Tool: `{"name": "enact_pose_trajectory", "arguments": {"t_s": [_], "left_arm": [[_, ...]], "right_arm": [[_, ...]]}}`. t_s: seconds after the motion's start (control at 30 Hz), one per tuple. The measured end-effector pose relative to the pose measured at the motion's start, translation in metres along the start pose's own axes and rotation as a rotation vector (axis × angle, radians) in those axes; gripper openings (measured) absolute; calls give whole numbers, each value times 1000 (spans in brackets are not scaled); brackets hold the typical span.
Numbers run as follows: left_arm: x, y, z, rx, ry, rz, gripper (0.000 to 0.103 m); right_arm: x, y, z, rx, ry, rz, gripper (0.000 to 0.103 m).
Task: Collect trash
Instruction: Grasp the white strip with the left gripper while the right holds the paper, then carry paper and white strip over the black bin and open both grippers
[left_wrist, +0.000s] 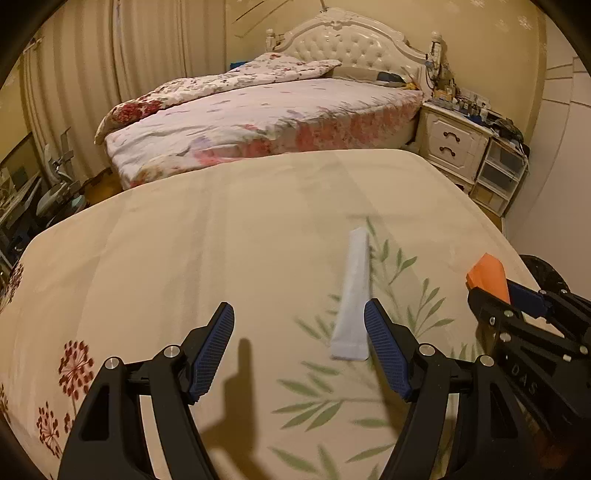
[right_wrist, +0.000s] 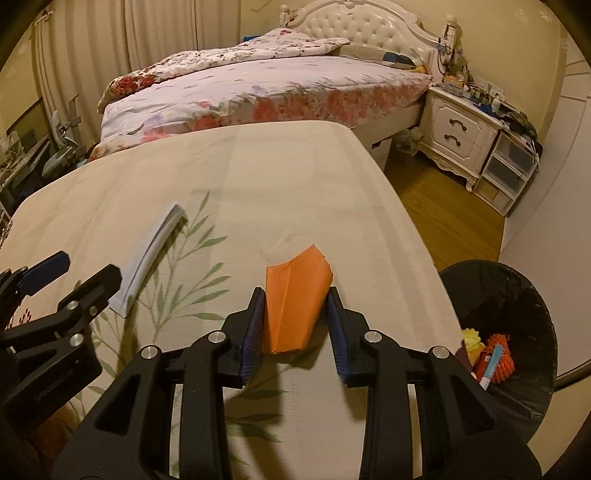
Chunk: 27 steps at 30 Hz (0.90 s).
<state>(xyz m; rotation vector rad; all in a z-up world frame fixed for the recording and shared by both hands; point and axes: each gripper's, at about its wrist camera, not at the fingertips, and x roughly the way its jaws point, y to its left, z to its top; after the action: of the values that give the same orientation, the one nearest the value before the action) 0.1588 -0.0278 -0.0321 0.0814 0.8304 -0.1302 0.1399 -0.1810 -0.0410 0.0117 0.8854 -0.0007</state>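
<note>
The cloth-covered table (right_wrist: 258, 177) fills mid-frame; the black-lined trash bin (right_wrist: 517, 295) sits lower right. Your right gripper (right_wrist: 295, 321) clamps the orange folded paper (right_wrist: 295, 295) at centre. Your left gripper (left_wrist: 299, 343) gapes wide, the white packet (left_wrist: 352, 295) just inside its right finger.

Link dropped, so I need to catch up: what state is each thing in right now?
Left hand-held gripper: open, empty, above the tablecloth.
Right hand-held gripper: shut on the orange paper.
White packet: flat on the tablecloth, ungrasped.
Trash bin: open, black liner, some trash inside.
Nightstand drawers: shut.
</note>
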Motion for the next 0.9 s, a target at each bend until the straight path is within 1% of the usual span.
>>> {"name": "enact_pose_trajectory", "arguments": {"t_s": [0.13,0.27,0.3,0.37,0.4,0.5,0.6,0.63,0.9], "left_arm": [[8,-12,6,23,10,-6,71],[17,-18,9,43,41,-9,71],[18,-20,9,46,48,-10,69],[21,-22,8,52,66,-17,56],[21,-21,8,51,66,-33,54],[20,-21,7,48,60,-42,42],[17,-20,7,37,52,-48,24],[17,-19,6,33,51,-60,20],[7,-19,-1,27,34,-83,19]], "right_arm": [[1,-3,1,4,-1,7,32],[1,-4,1,3,0,7,33],[1,-5,1,3,0,8,33],[1,-4,0,2,0,7,33],[1,-4,0,2,-1,6,33],[1,-3,1,-1,0,2,33],[1,-1,-1,-7,0,-4,33],[1,0,-1,-9,0,-6,33],[-5,3,-8,-5,-2,-6,32]]}}
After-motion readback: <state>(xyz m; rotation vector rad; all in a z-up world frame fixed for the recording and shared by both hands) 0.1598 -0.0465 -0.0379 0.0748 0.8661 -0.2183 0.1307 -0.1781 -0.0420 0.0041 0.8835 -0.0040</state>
